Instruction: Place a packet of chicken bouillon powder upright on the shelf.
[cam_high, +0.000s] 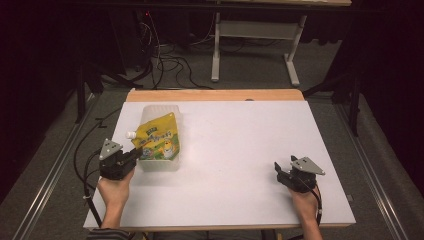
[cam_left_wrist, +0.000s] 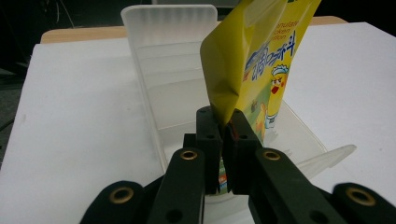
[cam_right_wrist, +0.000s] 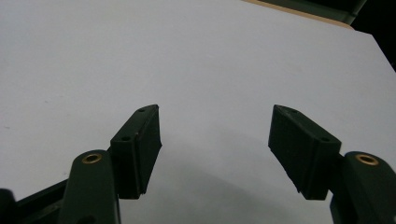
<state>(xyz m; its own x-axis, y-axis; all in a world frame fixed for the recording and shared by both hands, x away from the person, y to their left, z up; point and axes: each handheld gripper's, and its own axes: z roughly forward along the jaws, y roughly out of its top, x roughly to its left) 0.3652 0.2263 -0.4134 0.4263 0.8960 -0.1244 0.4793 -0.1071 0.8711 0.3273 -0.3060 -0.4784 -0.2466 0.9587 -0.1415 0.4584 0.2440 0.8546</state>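
A yellow spouted pouch (cam_high: 159, 138) with a cartoon print and a white cap leans inside a clear plastic bin (cam_high: 159, 111) at the table's left. My left gripper (cam_high: 134, 154) is shut on the pouch's bottom corner at the bin's near end. In the left gripper view the pouch (cam_left_wrist: 254, 60) rises from between the pinched jaws of that gripper (cam_left_wrist: 225, 126), over the ribbed bin (cam_left_wrist: 166, 70). At the right of the table my right gripper (cam_high: 283, 168) rests open, with only bare white table between its jaws (cam_right_wrist: 215, 116).
The white table (cam_high: 240, 145) has a wooden strip (cam_high: 215, 95) along its far edge. Beyond it stand a white desk frame (cam_high: 255, 40) and loose cables (cam_high: 165, 60) on the floor. Metal rails (cam_high: 55, 165) run along both sides.
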